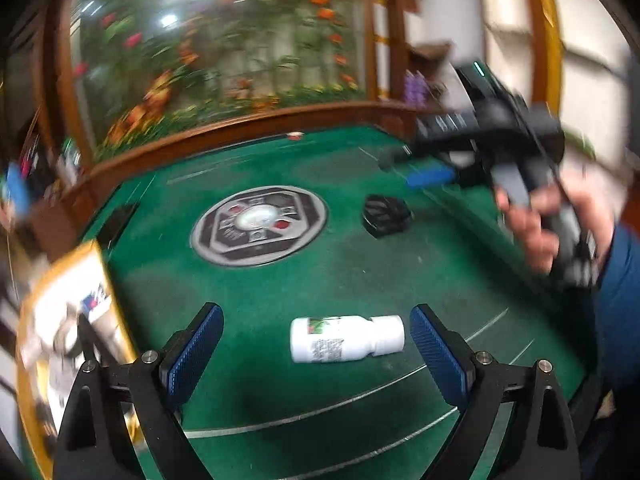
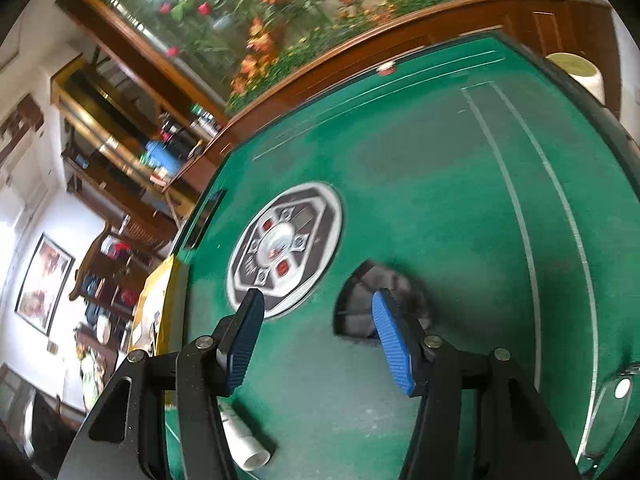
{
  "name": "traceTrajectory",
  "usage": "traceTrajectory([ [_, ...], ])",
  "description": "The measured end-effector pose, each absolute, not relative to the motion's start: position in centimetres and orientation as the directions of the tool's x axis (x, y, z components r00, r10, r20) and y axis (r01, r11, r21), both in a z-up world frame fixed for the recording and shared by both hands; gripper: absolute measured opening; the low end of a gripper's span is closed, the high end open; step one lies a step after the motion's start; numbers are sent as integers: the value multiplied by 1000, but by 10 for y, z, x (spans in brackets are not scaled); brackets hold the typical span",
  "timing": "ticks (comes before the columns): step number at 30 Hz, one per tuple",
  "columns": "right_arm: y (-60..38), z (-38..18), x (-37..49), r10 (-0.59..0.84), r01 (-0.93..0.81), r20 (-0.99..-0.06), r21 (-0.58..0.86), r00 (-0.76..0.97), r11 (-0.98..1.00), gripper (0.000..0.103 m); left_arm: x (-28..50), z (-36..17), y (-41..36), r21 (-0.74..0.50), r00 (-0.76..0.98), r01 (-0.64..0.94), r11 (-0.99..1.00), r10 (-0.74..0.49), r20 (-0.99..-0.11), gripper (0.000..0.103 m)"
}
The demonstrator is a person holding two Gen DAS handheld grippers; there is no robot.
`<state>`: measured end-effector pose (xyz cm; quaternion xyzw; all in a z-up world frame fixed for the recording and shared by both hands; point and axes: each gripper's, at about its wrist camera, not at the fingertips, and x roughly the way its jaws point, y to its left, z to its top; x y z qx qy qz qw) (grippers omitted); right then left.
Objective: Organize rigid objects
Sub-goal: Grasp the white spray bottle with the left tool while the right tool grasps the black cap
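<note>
A small white bottle (image 1: pixel 346 339) with a printed label lies on its side on the green felt table (image 1: pixel 320 280), between the blue pads of my open left gripper (image 1: pixel 316 344). It also shows in the right wrist view (image 2: pixel 244 438), low behind the left finger. A black, rounded object (image 1: pixel 386 215) lies on the felt right of the table's centre; in the right wrist view it (image 2: pixel 360 304) sits just beyond my open right gripper (image 2: pixel 316 328), partly behind the right pad. The right gripper (image 1: pixel 428 168), held in a hand, hovers above it in the left wrist view.
A round grey control panel (image 1: pixel 259 225) sits in the table's middle. A yellow-edged printed box (image 1: pixel 72 320) lies at the table's left edge. A wooden cabinet with a flower picture (image 1: pixel 224 60) stands behind the table. A round stool (image 2: pixel 576 70) stands past the far right corner.
</note>
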<state>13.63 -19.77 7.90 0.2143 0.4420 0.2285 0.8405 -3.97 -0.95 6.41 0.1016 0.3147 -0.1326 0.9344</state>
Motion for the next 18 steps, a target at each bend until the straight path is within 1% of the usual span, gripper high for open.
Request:
traceTrajectory([
  [3, -205, 76, 139, 544, -156, -657, 554, 522, 818, 61, -26, 54, -22, 163, 726, 373, 913, -178, -664, 96],
  [7, -208, 69, 142, 544, -127, -664, 569, 513, 813, 61, -16, 46, -39, 266, 732, 438, 858, -170, -659, 96],
  [9, -206, 67, 142, 539, -122, -670, 564, 511, 817, 61, -7, 39, -46, 308, 719, 466, 829, -153, -678, 97],
  [11, -205, 66, 143, 535, -124, -676, 557, 507, 821, 61, 0, 35, -47, 262, 676, 517, 815, -202, -708, 97],
  [13, -207, 65, 143, 525, -120, -683, 547, 508, 828, 61, 3, 26, -49, 268, 656, 519, 812, -177, -734, 96],
  [14, -207, 64, 144, 520, -120, -688, 540, 507, 833, 61, 1, 18, -51, 279, 651, 514, 811, -157, -743, 93],
  [15, -207, 64, 144, 515, -120, -691, 536, 507, 836, 62, -2, 14, -51, 275, 644, 513, 813, -153, -749, 87],
  [17, -206, 63, 144, 504, -118, -699, 523, 507, 844, 64, -9, 14, -45, 226, 646, 483, 846, -170, -744, 86],
  [18, -205, 62, 145, 501, -121, -704, 517, 503, 847, 66, -11, 15, -45, 240, 651, 468, 850, -149, -744, 86],
])
